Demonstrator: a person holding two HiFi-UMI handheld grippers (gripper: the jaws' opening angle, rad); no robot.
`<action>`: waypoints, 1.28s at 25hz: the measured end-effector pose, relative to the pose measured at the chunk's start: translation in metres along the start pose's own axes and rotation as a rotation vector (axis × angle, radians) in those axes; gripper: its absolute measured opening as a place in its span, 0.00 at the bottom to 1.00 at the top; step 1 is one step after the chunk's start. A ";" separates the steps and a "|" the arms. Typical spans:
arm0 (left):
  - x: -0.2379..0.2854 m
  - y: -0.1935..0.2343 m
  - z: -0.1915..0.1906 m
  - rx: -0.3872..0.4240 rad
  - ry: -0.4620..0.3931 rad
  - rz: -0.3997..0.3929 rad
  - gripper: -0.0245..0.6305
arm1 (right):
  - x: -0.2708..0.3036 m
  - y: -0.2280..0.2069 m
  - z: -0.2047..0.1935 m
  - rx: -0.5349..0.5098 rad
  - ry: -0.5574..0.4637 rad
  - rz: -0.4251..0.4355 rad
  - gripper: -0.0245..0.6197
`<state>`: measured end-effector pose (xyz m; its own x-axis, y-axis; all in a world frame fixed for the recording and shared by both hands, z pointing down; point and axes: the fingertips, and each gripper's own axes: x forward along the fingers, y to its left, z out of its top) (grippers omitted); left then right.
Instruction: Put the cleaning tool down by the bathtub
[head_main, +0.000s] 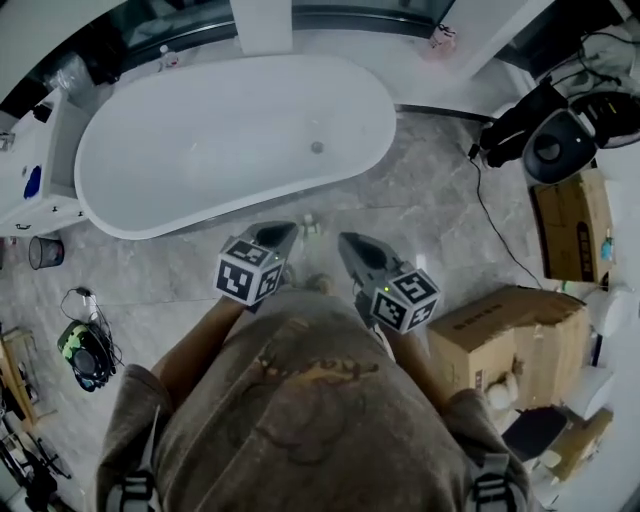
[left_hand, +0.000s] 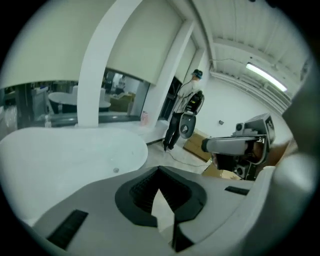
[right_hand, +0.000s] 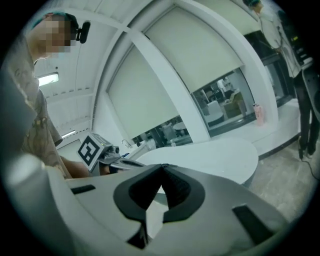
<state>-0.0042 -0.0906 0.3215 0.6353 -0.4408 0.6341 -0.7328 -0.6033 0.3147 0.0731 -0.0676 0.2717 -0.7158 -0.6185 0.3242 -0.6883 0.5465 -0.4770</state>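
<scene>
The white oval bathtub (head_main: 230, 130) stands ahead of me, with its drain (head_main: 316, 147) near the right end. A small pale green and white object (head_main: 310, 226), probably the cleaning tool, lies on the marble floor just below the tub's rim. My left gripper (head_main: 278, 233) and right gripper (head_main: 350, 241) hover side by side in front of my chest, above that object and apart from it. Both are shut with nothing between the jaws. In the left gripper view, the jaws (left_hand: 160, 170) meet before the bathtub (left_hand: 65, 150). The right gripper view shows the same (right_hand: 161, 169).
Cardboard boxes (head_main: 510, 335) (head_main: 572, 225) stand at the right. A black machine (head_main: 550, 145) trails its cable (head_main: 495, 225) across the floor. A mesh waste bin (head_main: 45, 252), a black and green device (head_main: 85, 352) and a white cabinet (head_main: 35, 185) are at the left. A person (left_hand: 192, 95) stands far off.
</scene>
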 end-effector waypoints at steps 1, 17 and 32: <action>-0.010 -0.006 0.010 0.028 -0.050 -0.008 0.04 | -0.002 0.005 0.008 -0.021 -0.016 0.001 0.03; -0.095 -0.046 0.099 0.191 -0.484 -0.108 0.04 | -0.025 0.067 0.089 -0.232 -0.243 0.189 0.03; -0.111 -0.060 0.082 0.162 -0.504 -0.151 0.04 | -0.028 0.102 0.058 -0.245 -0.123 0.361 0.03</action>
<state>-0.0108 -0.0603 0.1745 0.7976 -0.5812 0.1616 -0.6030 -0.7615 0.2377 0.0294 -0.0274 0.1667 -0.9060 -0.4182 0.0658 -0.4154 0.8481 -0.3291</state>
